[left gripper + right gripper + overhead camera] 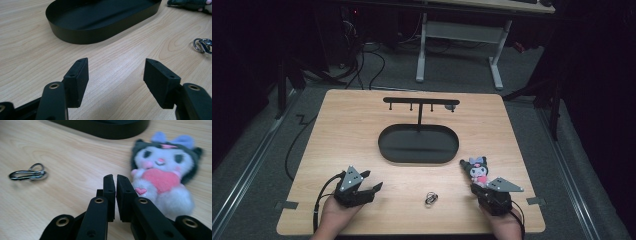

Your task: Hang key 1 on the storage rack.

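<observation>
nothing hung on the stand (419, 106) yet, looks like the start. plush toy (477, 170) and metal clip (431, 198) lie on the tabletop (342, 130) near the stand's tray. left claw (371, 186) released, empty. right claw (115, 182) clenched, empty, just beside the toy.

Beyond the left gripper's fingers (80, 72), the oval tray (100, 27) runs off the top edge, and the metal clip (203, 45) to their right is cut at the side. Right of the right gripper's fingers (110, 192), the plush toy (163, 170) is blurred.
</observation>
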The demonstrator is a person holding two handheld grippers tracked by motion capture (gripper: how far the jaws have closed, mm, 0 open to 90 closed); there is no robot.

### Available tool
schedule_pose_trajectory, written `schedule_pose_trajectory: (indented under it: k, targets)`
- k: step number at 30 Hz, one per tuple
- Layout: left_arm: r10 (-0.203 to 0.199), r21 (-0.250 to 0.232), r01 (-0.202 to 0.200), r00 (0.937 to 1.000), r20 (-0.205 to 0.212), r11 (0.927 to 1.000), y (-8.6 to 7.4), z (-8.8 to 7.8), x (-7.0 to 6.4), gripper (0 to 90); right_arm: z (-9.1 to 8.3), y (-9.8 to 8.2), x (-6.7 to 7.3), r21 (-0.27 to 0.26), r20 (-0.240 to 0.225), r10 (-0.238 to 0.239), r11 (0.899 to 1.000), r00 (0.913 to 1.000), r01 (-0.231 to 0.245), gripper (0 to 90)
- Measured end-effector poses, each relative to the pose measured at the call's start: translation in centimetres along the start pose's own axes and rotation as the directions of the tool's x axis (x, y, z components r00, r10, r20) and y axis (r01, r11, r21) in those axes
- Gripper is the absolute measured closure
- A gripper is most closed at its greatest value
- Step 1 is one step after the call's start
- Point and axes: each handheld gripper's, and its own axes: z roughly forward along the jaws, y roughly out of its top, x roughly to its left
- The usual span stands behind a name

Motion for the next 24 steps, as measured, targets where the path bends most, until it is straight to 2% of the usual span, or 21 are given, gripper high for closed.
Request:
schedule_pose_trajectory:
  k: [1,2,3,4,8,11,13,16,18,24]
  targets:
    - [0.0,0.0,0.0,1.0,0.0,1.0,0.0,0.0,0.0,37.8,0.0,0.0,0.0,0.0,0.0,0.0,1.0,1.0,0.0,86.1]
    - [0.001,0.001,-0.001,1.0,-0.001,1.0,0.0,-0.1,0.0,37.9,-0.3,-0.1,-0.8,-0.006,0.024,0.017,1.0,0.9996,-0.017,85.9]
    - [0.001,0.001,-0.001,1.0,-0.001,1.0,0.0,-0.1,0.0,37.9,-0.3,-0.1,-0.8,-0.006,0.024,0.017,1.0,0.9996,-0.017,85.9]
    - [0.0,-0.001,0.0,1.0,-0.001,1.0,0.0,-0.1,0.0,37.9,-0.5,-0.2,-1.4,-0.007,0.043,0.031,0.999,0.9986,-0.031,85.6]
    - [-0.003,-0.005,0.003,1.0,-0.002,1.0,0.0,-0.2,0.0,38.0,-0.7,-0.4,-1.8,-0.011,0.042,0.041,0.999,0.9983,-0.041,84.5]
    - [-0.005,-0.013,0.005,0.9999,0.01,0.9999,0.1,-0.6,-0.1,38.1,-0.6,-0.3,-1.5,-0.01,0.025,0.027,1.0,0.9993,-0.026,81.9]
    - [-0.042,-0.023,0.043,0.9981,0.044,0.9988,0.2,-1.0,0.0,37.8,-0.4,-0.3,-1.2,-0.006,0.009,0.019,1.0,0.9998,-0.018,79.7]
    - [-0.024,-0.007,0.024,0.999,0.037,0.9997,-0.6,-1.3,-0.2,38.4,-0.2,-0.3,-0.8,-0.001,-0.008,-0.002,1.0,1.0,0.002,78.1]
    - [-0.031,0.003,0.031,0.9991,0.03,0.9995,-1.1,-1.3,-0.3,39.5,0.2,-0.3,-0.7,0.007,-0.012,-0.003,1.0,0.9999,0.003,78.5]
    - [-0.027,0.0,0.027,0.9994,0.023,0.9996,-1.1,-1.1,-0.2,39.4,1.2,0.2,-0.4,0.032,-0.025,0.009,0.999,0.9997,-0.008,73.9]
